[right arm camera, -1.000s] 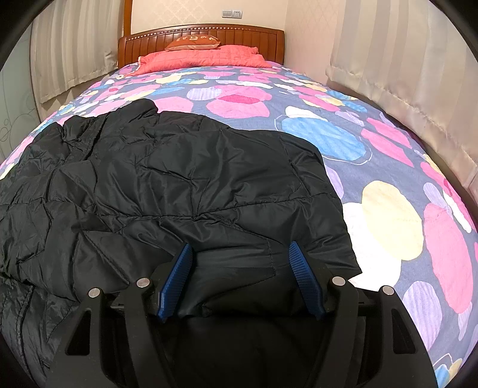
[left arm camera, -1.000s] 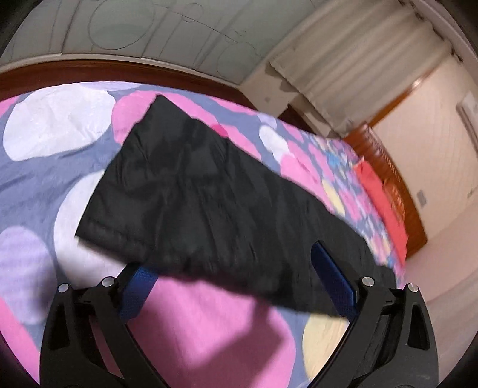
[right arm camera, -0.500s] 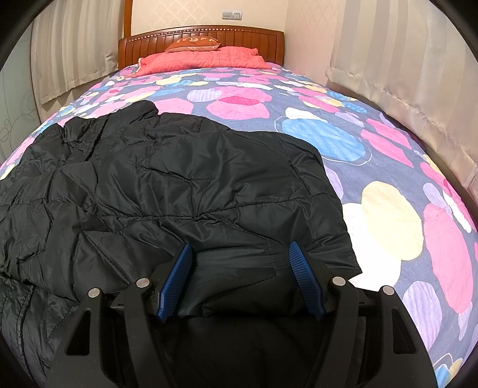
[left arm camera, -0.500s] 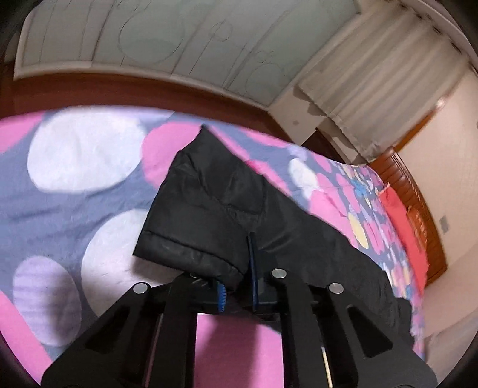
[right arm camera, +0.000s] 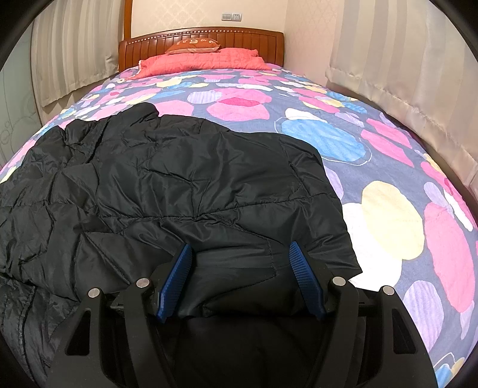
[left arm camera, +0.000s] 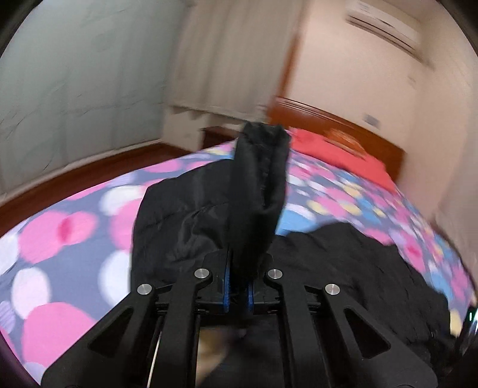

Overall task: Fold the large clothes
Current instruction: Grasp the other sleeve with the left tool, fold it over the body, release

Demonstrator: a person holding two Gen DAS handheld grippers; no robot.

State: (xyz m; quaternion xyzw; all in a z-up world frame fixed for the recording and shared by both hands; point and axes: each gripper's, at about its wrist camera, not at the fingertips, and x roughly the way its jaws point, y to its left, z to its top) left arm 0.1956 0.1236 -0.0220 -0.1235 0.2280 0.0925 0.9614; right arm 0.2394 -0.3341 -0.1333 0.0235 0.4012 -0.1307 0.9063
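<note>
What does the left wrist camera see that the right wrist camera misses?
Only the left wrist view shows the left tongs shut on a lifted sleeve of the black jacket, plus an air conditioner high on the wall. Only the right wrist view shows the right tongs standing apart over the jacket's hem, and an orange pillow. Both show the black jacket on the spotted bedspread and the wooden headboard.

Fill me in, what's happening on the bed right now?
A person with a gripper in each hand is folding a black puffer jacket spread on the spotted bedspread. The left gripper is shut on the jacket's sleeve, which stands lifted above the rest. The right gripper sits with its jaws apart over the jacket's near edge, gripping nothing.
</note>
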